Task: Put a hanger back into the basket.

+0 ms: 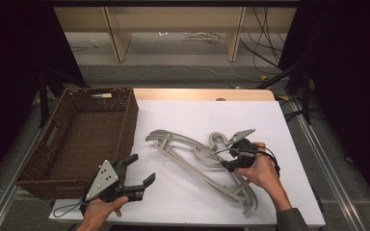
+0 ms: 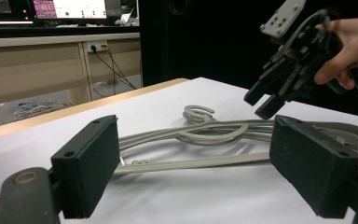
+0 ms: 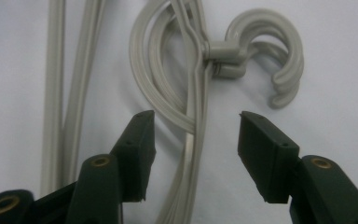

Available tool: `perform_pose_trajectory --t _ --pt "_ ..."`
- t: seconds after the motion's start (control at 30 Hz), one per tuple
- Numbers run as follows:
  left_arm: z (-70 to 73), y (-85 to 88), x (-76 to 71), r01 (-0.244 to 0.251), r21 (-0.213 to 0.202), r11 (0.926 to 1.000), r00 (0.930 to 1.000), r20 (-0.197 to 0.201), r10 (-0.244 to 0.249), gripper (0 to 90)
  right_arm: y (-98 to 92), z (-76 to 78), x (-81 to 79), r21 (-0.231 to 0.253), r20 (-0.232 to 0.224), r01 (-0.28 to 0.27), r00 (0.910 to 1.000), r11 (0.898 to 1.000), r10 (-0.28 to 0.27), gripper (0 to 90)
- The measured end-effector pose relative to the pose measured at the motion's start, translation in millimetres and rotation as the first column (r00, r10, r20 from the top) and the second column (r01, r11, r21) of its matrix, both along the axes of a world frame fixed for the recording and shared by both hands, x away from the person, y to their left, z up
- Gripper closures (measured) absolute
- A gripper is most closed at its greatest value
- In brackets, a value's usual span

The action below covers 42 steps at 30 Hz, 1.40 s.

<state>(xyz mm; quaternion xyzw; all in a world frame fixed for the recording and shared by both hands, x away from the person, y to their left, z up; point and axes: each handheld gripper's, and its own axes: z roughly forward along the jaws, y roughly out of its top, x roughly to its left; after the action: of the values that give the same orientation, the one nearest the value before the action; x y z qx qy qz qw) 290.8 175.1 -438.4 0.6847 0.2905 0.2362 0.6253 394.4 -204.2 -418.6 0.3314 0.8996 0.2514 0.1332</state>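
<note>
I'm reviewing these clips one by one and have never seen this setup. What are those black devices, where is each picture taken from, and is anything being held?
A person holds black hand-operated tongs in each hand; there is no robot arm. The high view looks down on the white table. The other two pictures come from cameras riding on each pair of tongs, looking along their jaws. On the table lie grey plastic hangers, stacked and tangled, beside an empty brown wicker basket. The left tongs hover open near the table's front edge, holding nothing. The right tongs are above the hangers, just below the hooks; a hanger's neck lies between the jaws, but the pads are not pressing on it, so nothing is gripped yet.
</note>
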Motion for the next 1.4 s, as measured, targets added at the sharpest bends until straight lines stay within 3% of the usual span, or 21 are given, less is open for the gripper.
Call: perform_pose_trajectory --t 0.2,0.33,0.7,0.97,1.4 --pt "-0.2 -0.3 0.1 0.001 0.000 1.0000 1.0000 -0.002 -0.001 15.9 1.6 -13.5 5.7 -0.049 -0.088 -0.001 0.9961 0.999 -0.003 55.3" --pt "-0.4 -0.9 -0.1 0.006 0.004 1.0000 1.0000 0.003 -0.006 15.9 0.6 -17.5 8.0 -0.065 -0.095 0.017 0.9952 0.998 -0.023 59.1" --pt "-1.0 -2.4 0.4 0.012 0.009 0.9999 0.9999 0.002 -0.012 15.9 3.0 -28.8 13.7 -0.040 -0.114 0.026 0.9930 0.999 -0.031 74.8" --pt "-0.9 -2.2 0.1 0.013 0.008 0.9999 0.9999 0.000 -0.013 15.9 0.3 -22.2 12.0 -0.006 -0.088 0.060 0.9943 0.998 -0.060 81.3" --pt "-0.4 -1.6 0.3 0.012 0.009 0.9999 0.9999 0.000 -0.012 15.9 -1.1 -8.1 6.5 -0.021 0.006 -0.009 0.9999 1.000 0.009 81.8"
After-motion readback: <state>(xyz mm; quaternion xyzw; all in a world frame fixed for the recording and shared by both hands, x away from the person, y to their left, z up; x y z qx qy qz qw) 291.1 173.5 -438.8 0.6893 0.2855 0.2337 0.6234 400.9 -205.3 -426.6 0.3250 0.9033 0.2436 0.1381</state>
